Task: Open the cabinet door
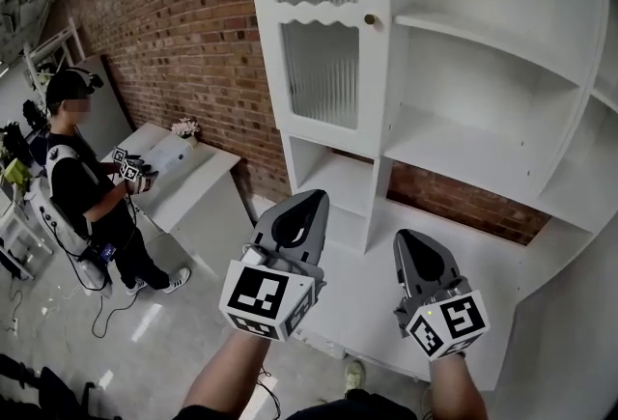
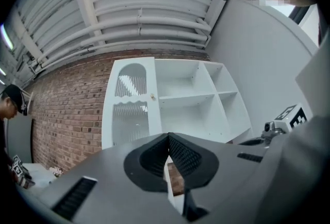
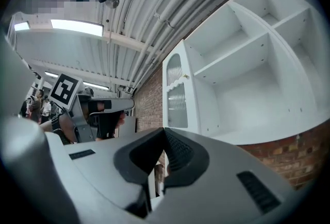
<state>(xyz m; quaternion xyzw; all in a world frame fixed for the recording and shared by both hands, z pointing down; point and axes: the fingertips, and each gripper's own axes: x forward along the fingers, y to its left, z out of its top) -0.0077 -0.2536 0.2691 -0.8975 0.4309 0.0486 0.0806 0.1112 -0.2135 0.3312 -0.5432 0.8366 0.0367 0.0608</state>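
Observation:
The white cabinet door (image 1: 323,32) with ribbed glass panels stands closed at the cabinet's left side, its small brass knob (image 1: 369,19) on the right edge. My left gripper (image 1: 307,199) is held low in front of the cabinet, well below the knob, jaws together with nothing between them. My right gripper (image 1: 407,239) hangs beside it to the right, also shut and empty. In the left gripper view the door (image 2: 131,107) and knob (image 2: 152,97) are far beyond the closed tips of that gripper (image 2: 168,136). The right gripper view shows the door (image 3: 177,97) past its own gripper (image 3: 164,130).
Open white shelves (image 1: 483,51) fill the cabinet right of the door. A brick wall (image 1: 174,32) runs behind. At the left a person (image 1: 82,186) holding grippers stands by a white table (image 1: 183,177). Cables lie on the floor (image 1: 106,312).

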